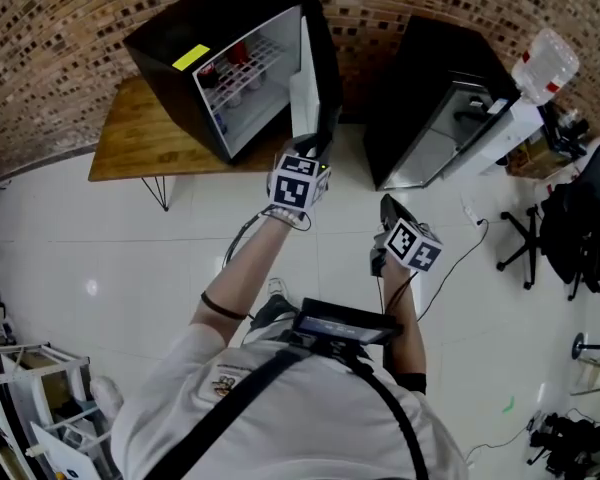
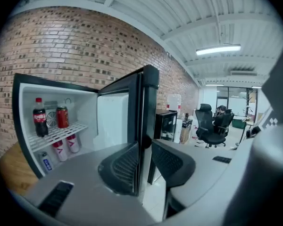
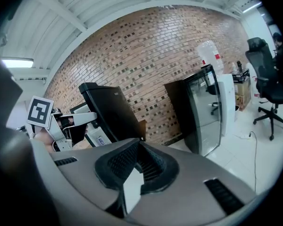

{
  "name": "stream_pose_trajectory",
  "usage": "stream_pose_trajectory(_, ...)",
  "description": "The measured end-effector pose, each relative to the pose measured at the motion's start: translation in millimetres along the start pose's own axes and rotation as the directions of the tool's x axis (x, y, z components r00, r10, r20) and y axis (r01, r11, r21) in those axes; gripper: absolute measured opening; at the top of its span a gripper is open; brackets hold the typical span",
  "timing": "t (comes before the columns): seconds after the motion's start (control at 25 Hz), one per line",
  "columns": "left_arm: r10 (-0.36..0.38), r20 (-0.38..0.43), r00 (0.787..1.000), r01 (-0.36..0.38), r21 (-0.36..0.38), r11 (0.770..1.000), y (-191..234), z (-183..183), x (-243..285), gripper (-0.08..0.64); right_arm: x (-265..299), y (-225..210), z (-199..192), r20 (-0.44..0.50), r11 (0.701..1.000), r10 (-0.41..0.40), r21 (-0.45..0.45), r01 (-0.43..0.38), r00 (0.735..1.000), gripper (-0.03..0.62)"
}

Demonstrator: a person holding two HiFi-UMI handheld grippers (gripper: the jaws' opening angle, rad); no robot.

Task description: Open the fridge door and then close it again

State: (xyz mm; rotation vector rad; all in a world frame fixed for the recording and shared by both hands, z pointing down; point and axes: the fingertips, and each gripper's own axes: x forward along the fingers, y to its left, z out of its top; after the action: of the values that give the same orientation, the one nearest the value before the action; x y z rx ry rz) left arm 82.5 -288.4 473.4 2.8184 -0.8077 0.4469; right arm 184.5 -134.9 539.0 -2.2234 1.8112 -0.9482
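Your fridge sits on the wooden bench against the brick wall, and its door stands swung wide with the white lining showing. Your left claw pinches the door's free edge, one pad on each face as far as the left gripper view shows. Your right claw is pressed together on nothing, low in front of your body.

That door is a stiff slab on a hinge. I reckon it swings light, with a seal that grabs right at the close. The free edge is the place to hold, since it gives the most leverage. The faces look smooth there, so the pads could slide.

The bottle and cans on the rack look loose, and a slam could topple them.

For room, there's open floor under the door's arc. The black cabinet stands well apart on the right. Keep your wrist out of the closing gap.
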Motion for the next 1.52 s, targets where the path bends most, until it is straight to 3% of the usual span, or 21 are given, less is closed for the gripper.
stream_pose_trajectory(0.44, -0.167, -0.039, 0.985, 0.169, 0.066, 0.983, -90, 28, 92, 0.058, -73, -91, 23, 0.114, 0.972, -0.218, 0.120, 0.204, 0.969, 0.005)
stream_pose_trajectory(0.84, -0.205, -0.038, 0.978, 0.208, 0.078, 0.975, -124, 47, 151, 0.049, -105, -134, 37, 0.161, 0.930, -0.344, 0.194, 0.313, 0.925, 0.005)
stream_pose_trajectory(0.92, -0.200, -0.039, 0.979, 0.203, 0.091, 0.975, -127, 50, 159, 0.045, -108, -138, 39, 0.167, 0.926, -0.354, 0.203, 0.320, 0.920, 0.005)
stream_pose_trajectory(0.96, -0.192, -0.040, 0.981, 0.195, 0.101, 0.975, -127, 50, 162, 0.002, -108, -138, 40, 0.170, 0.924, -0.358, 0.206, 0.322, 0.918, 0.005)
stream_pose_trajectory(1.16, -0.191, -0.042, 0.981, 0.195, 0.134, 0.972, -132, 50, 167, 0.002, -105, -137, 40, 0.173, 0.925, -0.353, 0.211, 0.316, 0.919, 0.005)
stream_pose_trajectory(1.36, -0.223, -0.060, 0.973, 0.229, 0.125, 0.965, -130, 47, 153, 0.011, -90, -123, 40, 0.164, 0.942, -0.309, 0.189, 0.278, 0.937, 0.005)
stream_pose_trajectory(1.52, -0.211, -0.034, 0.977, 0.213, 0.113, 0.970, -112, 43, 124, 0.009, -70, -105, 40, 0.147, 0.963, -0.246, 0.151, 0.224, 0.958, 0.005)
